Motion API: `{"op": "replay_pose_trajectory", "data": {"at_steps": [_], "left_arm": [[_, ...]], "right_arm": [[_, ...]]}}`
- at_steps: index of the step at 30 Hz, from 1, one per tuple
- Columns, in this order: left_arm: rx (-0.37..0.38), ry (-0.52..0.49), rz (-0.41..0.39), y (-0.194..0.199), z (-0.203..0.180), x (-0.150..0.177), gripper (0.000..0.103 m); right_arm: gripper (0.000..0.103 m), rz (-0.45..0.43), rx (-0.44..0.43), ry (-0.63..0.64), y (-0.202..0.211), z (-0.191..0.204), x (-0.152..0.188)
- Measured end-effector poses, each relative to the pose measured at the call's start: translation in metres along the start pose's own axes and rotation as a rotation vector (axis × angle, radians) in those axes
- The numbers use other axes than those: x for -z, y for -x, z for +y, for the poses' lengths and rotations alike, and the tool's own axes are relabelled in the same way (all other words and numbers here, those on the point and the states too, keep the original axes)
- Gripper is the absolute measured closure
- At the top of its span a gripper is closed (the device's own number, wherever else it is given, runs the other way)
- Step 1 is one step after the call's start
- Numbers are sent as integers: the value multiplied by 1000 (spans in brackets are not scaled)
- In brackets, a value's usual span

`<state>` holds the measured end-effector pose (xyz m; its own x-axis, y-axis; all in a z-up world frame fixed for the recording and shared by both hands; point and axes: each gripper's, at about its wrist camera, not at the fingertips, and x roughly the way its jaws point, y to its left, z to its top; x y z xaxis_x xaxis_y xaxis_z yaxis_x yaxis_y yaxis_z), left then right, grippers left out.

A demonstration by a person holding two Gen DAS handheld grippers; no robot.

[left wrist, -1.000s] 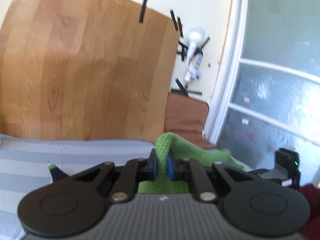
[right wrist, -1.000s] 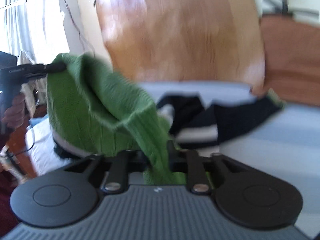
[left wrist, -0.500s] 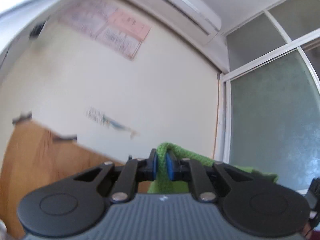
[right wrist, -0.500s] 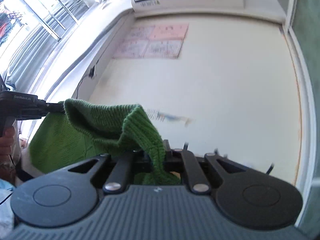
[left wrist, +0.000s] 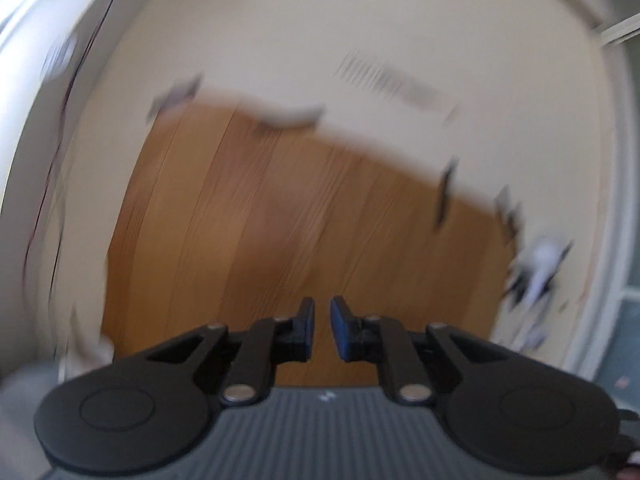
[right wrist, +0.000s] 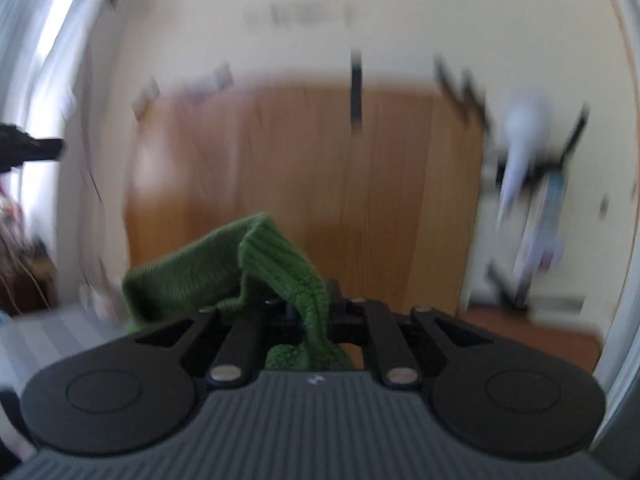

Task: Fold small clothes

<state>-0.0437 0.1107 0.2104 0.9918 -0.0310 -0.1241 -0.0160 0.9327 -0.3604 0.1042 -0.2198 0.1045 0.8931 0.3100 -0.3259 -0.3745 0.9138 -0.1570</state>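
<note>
We have the green knit garment (right wrist: 276,276) only in our right gripper (right wrist: 310,312); our left gripper (left wrist: 322,328) is empty.

The right jaws, which have just been opening, still have the ribbed edge pinched between them. The cloth arches up from those jaws and trails away to their left, its long axis running sideways toward the left gripper. The left jaws are nearly closed on nothing. We judge the free end must be caught next. Both views are blurred.
</note>
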Motion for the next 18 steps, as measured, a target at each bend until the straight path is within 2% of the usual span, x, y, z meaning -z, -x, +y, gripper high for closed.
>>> {"op": "replay_pose_trajectory", "data": {"at_steps": [2, 3, 4, 7, 9, 11, 13, 15, 17, 18], "left_arm": [[-20, 71, 161, -31, 27, 50, 92], [-26, 94, 231, -38, 40, 75, 92], [-31, 104, 285, -41, 54, 91, 92], [-62, 97, 460, -49, 87, 143, 92], [-62, 64, 557, -51, 102, 168, 87], [-43, 31, 623, -53, 107, 180, 71], [1, 0, 669, -53, 103, 184, 41], [48, -54, 702, -55, 93, 190, 31], [51, -144, 696, -51, 80, 196, 32], [39, -201, 687, -49, 72, 201, 45]], "right_arm": [[61, 206, 91, 44, -56, 3, 57], [65, 303, 133, 66, -73, 1, 90], [65, 341, 139, 73, -73, -2, 106], [61, 336, 70, -35, -38, -24, 138], [49, 339, 31, -178, -8, -45, 153], [46, 376, -27, -308, 16, -58, 164], [46, 405, -66, -379, 26, -63, 164], [45, 425, -80, -409, 34, -59, 169], [47, 424, -86, -403, 36, -51, 169], [62, 411, -102, -393, 36, -44, 168]]}}
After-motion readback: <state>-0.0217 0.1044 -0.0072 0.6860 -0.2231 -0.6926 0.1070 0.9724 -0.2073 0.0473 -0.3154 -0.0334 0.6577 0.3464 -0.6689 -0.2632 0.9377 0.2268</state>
